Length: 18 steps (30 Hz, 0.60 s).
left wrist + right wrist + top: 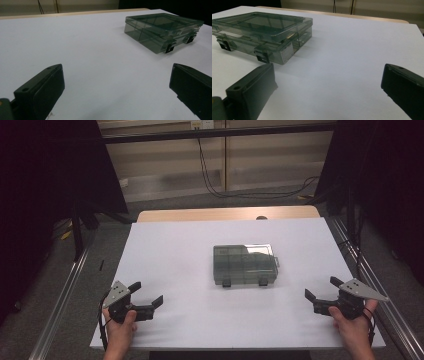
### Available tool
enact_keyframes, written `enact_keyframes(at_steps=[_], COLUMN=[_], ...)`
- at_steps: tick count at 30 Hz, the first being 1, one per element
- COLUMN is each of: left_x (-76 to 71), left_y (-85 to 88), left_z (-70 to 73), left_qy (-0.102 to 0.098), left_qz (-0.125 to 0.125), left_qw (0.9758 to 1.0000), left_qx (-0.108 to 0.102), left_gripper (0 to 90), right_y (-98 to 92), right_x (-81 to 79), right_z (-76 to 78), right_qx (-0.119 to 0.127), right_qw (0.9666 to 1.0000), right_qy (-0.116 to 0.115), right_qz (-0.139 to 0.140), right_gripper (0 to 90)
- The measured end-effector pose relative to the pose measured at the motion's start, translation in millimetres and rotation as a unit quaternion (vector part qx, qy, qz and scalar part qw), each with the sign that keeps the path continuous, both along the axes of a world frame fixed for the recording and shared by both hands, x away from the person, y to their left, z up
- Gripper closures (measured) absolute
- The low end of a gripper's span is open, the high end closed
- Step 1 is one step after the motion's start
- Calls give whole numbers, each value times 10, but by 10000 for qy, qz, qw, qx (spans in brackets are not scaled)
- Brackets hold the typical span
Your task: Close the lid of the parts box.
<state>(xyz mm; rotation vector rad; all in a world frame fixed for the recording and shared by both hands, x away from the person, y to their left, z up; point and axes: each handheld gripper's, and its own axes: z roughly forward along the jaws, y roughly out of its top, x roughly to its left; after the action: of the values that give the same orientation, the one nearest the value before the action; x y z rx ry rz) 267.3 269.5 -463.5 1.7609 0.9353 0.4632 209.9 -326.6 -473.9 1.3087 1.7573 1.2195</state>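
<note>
A clear grey plastic compartment box (pixel 245 264) lies flat in the middle of the white table, lid closed, with two dark latches on its near side. My left gripper (pixel 146 293) rests at the near left of the table, held by a hand, open with nothing between its jaws. My right gripper (pixel 323 288) sits at the near right, also hand-held, open and empty. In the left gripper view the box (pixel 162 31) lies ahead to the right, beyond the left gripper (pixel 117 87). In the right gripper view the box (pixel 262 32) lies ahead to the left of the right gripper (pixel 329 87).
The white table sheet (pixel 175 250) covers a wooden top whose far edge (pixel 225 213) shows bare. Metal rails (pixel 65 290) run along both sides of the table. Cables (pixel 225 192) hang over the floor behind it.
</note>
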Motion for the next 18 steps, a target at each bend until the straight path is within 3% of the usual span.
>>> enact_keyframes(at_steps=[6,11,18], left_x=[21,28,25], left_y=[-70,-41,-47], left_z=[-52,-63,-64], left_qy=[30,68,64], left_qz=[-65,10,10], left_qw=[9997,10000,10000], left_qx=[230,12,56], left_gripper=[0,0,0], right_y=[17,29,30], right_x=[4,10,11], right_z=[-5,-12,-14], right_qx=[-38,-73,-67], right_qw=[10000,10000,10000], right_qy=[19,14,21], right_qz=[16,30,41], right_gripper=[0,0,0])
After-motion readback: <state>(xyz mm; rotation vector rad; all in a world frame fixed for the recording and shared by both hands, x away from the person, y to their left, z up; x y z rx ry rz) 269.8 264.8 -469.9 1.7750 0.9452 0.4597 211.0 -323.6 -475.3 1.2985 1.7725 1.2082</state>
